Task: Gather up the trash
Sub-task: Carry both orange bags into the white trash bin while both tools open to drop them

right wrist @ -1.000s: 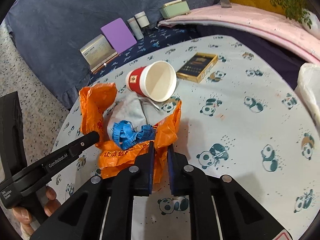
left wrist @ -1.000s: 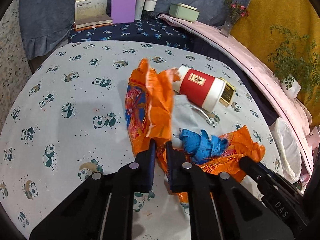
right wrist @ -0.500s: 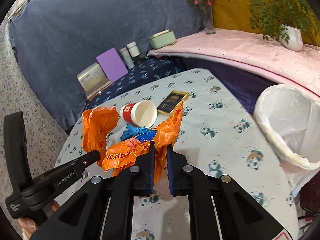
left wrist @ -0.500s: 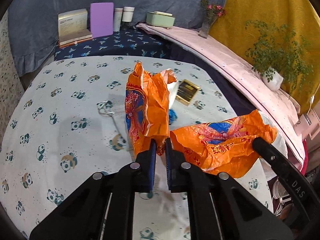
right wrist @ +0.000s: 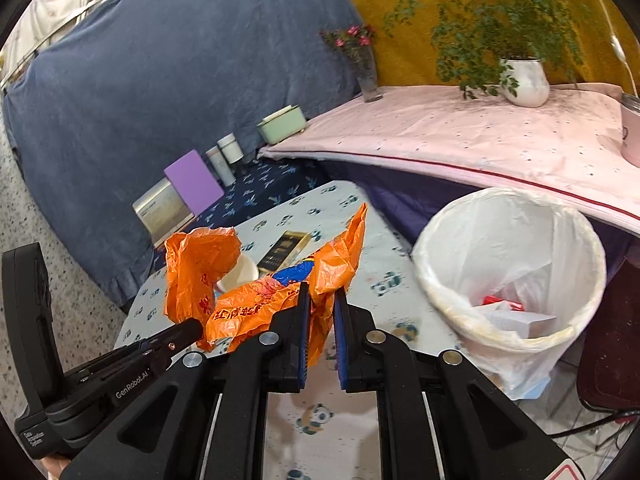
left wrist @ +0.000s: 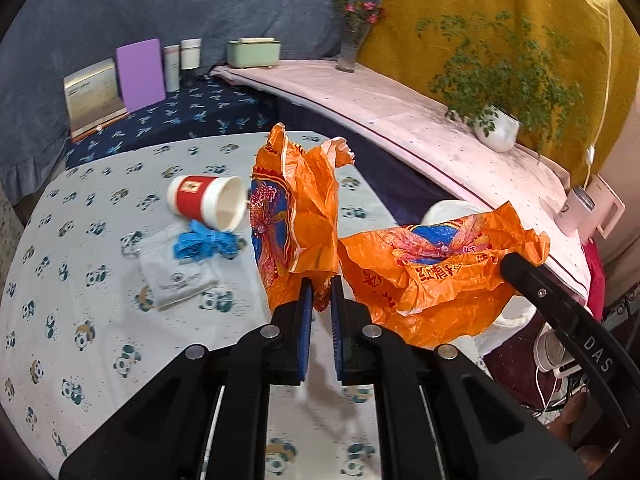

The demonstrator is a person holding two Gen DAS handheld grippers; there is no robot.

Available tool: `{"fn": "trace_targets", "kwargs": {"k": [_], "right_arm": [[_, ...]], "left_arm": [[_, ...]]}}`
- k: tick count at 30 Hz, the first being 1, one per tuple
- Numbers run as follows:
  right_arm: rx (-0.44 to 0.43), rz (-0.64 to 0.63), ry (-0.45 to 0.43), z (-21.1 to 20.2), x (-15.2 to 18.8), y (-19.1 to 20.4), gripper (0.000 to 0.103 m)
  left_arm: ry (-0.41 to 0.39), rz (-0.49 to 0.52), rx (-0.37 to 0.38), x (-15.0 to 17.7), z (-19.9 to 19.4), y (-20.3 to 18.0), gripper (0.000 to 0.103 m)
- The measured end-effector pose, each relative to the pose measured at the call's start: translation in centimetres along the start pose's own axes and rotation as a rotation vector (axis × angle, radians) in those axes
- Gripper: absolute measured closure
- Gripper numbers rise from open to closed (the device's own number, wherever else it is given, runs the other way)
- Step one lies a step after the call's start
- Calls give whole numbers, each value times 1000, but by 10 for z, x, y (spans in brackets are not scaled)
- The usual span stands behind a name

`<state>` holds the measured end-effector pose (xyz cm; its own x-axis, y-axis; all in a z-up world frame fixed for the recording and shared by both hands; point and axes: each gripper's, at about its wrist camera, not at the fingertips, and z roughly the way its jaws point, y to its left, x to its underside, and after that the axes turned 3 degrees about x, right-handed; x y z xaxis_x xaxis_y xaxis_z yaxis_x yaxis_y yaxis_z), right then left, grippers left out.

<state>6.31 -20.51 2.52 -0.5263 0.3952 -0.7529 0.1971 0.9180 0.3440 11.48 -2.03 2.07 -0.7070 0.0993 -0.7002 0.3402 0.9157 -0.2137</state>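
Observation:
An orange plastic bag [left wrist: 432, 272] hangs stretched between both grippers, above the panda-print table. My left gripper [left wrist: 319, 286] is shut on one end of it [left wrist: 296, 216]. My right gripper [right wrist: 320, 294] is shut on the other end [right wrist: 280, 296]. A white-lined trash bin [right wrist: 512, 272] stands off the table's right edge, with some scraps inside. A red paper cup [left wrist: 208, 202] lies on its side on the table, next to a blue crumpled scrap [left wrist: 204, 242] and a grey pouch [left wrist: 176, 276].
A dark gold-trimmed box [right wrist: 284, 252] lies on the table behind the bag. Boxes, a purple card [left wrist: 140, 74] and jars stand on the far blue bench. A pink shelf [right wrist: 480, 136] carries a potted plant [right wrist: 524, 80], a vase and a green box.
Both grippers have lifted the orange bag off the table and carried it right toward the bin. The cup, blue scrap and pouch stayed behind on the table.

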Motion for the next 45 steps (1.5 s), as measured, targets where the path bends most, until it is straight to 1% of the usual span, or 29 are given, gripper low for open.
{"fn": "trace_targets", "kwargs": {"k": [5, 13, 19, 26, 29, 32, 35, 36, 37, 38, 39, 45], "right_arm": [[37, 44, -32, -16, -6, -32, 92], [122, 110, -76, -34, -15, -87, 92], [182, 163, -99, -46, -18, -124, 92], [240, 203, -117, -54, -20, -158, 92], [260, 221, -119, -56, -20, -173, 92], [286, 229, -116, -55, -21, -185, 92], [302, 238, -117, -54, -22, -195, 92], [307, 239, -118, -54, -23, -198, 92], [310, 240, -118, -53, -23, -200, 92], [312, 242, -118, -52, -24, -202, 92], [311, 242, -117, -51, -26, -204, 92], [295, 223, -107, -38, -31, -199, 92]], "left_arm": [[10, 58, 26, -1, 7, -36, 94], [39, 147, 82, -3, 25, -91, 94], [55, 199, 134, -5, 41, -130, 94], [96, 265, 201, -7, 67, -172, 94], [129, 274, 240, -9, 83, -184, 94], [164, 256, 286, -11, 101, -191, 94], [189, 247, 315, -11, 116, -197, 92], [194, 242, 318, -11, 119, -198, 83], [192, 236, 323, -11, 122, -198, 77], [184, 223, 316, -11, 123, -196, 63], [174, 215, 309, -11, 122, -194, 57], [152, 213, 248, -10, 121, -185, 57]]}}
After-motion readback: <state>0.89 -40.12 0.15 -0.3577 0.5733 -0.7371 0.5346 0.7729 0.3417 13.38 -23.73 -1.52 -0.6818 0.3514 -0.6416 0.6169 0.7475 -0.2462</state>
